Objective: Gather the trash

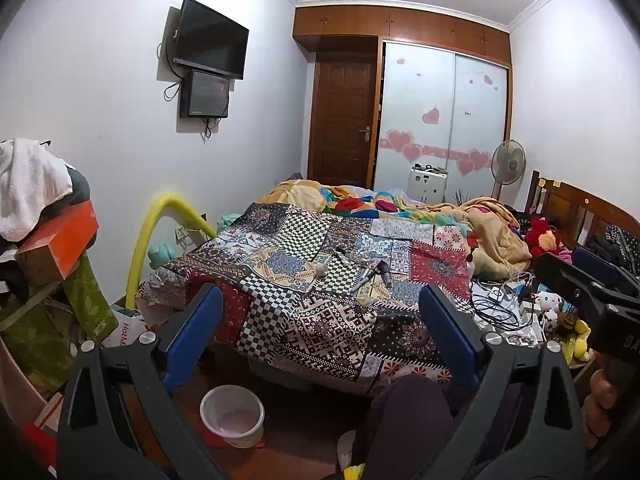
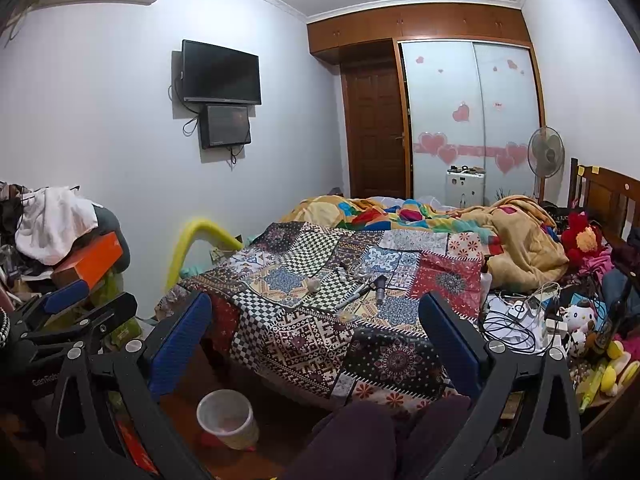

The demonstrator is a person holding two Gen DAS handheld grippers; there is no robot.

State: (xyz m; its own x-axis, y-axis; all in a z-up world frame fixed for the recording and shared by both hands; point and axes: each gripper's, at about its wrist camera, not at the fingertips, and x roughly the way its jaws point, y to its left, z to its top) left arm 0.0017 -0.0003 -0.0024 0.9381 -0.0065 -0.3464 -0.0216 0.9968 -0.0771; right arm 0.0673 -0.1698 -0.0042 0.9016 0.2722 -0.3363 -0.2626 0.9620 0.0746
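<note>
The left gripper (image 1: 320, 300) and right gripper (image 2: 316, 308) both gape wide, empty; ahead of them a small crumpled whitish wad (image 1: 321, 269) lies on the patchwork bedspread (image 1: 320, 320); below, left, a pale bin (image 1: 232, 416).

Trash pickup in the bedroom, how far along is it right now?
Done: nothing visibly. The white bin on the floor by the bed looks empty. In hand: nothing; the left gripper and the right gripper are both open, short of the patchwork cloth. Left: a small crumpled white wad and other small bits still lie on the cloth. Effectively at the start.
</note>
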